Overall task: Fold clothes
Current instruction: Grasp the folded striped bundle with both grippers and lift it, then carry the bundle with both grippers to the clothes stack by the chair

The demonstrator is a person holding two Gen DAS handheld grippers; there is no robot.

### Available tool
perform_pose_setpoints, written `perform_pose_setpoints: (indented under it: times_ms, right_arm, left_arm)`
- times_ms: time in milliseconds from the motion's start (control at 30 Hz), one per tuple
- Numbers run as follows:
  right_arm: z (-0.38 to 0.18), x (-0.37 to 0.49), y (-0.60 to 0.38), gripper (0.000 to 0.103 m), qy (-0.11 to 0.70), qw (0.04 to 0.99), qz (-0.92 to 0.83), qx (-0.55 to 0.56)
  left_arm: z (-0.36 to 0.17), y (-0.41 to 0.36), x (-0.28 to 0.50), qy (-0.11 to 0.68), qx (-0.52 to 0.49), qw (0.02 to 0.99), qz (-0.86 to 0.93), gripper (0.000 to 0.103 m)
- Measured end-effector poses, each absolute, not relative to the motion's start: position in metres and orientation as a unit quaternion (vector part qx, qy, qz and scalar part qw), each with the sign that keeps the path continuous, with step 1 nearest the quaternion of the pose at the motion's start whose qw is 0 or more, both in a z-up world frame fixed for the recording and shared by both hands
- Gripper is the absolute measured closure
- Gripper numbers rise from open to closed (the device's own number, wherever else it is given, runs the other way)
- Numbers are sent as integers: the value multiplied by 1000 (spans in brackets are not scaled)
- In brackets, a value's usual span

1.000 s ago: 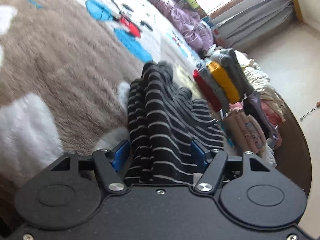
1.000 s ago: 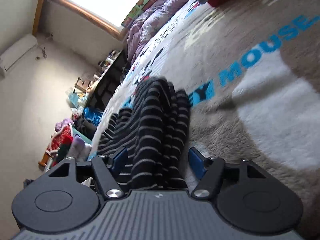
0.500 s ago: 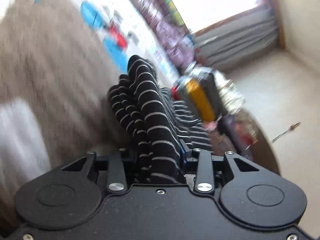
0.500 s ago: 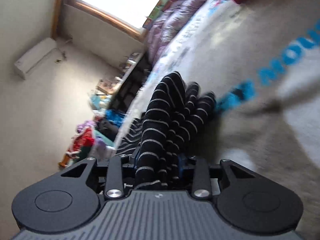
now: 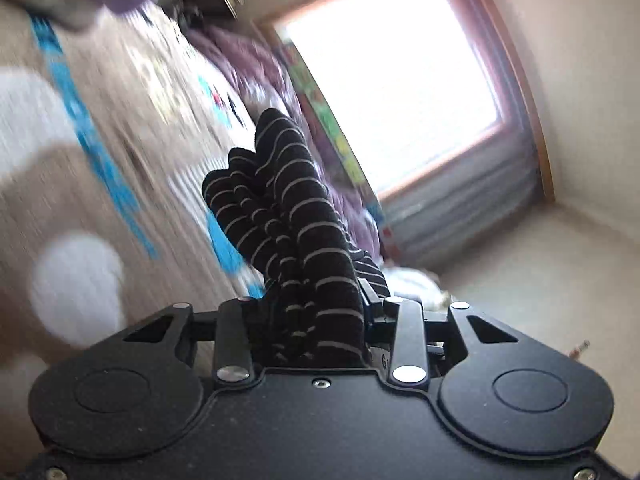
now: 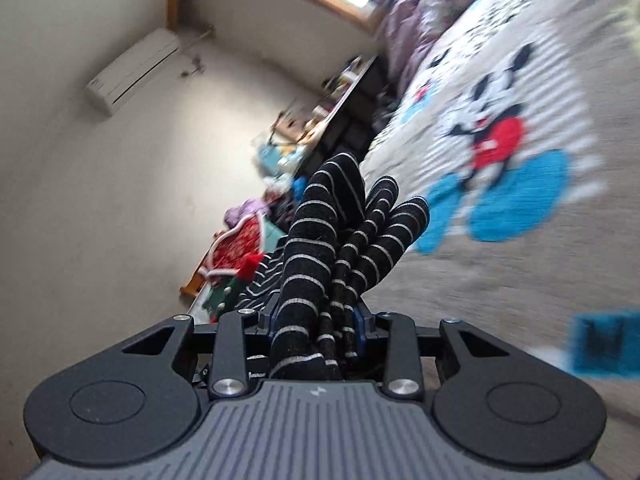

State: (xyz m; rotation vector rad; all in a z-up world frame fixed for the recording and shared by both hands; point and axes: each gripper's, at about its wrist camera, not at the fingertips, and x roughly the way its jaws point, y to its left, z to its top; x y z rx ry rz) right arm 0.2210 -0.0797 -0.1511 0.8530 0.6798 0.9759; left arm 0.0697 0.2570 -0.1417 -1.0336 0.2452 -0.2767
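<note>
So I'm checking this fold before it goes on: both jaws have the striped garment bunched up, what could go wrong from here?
1. The striped garment sits as a thick wad in the left gripper and right gripper, so the fold may come out creased.
2. Loose folds stick out past the jaws and could slip free.

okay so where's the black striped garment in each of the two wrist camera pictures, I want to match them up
Left wrist: the black striped garment rises from the left tool at centre frame, bunched between its closed jaws.
Right wrist: the same garment stands at centre, clamped in the right tool.
Shared landmark: the purple bedding by the window, upper middle in the left view, top right in the right view.
</note>
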Motion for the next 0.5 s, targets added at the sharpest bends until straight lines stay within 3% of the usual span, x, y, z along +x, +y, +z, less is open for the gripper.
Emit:
perform_pose_setpoints:
  times_ms: [233,500]
  right_arm:
    - [-118,255,4,68,309,705,505,389]
    - [-24,300,143,68,270,655,617,343]
  left_arm:
    - [-95,313,53,32,-477,873,-92,69]
    - [-27,408,39,-84,-456,886,-28,69]
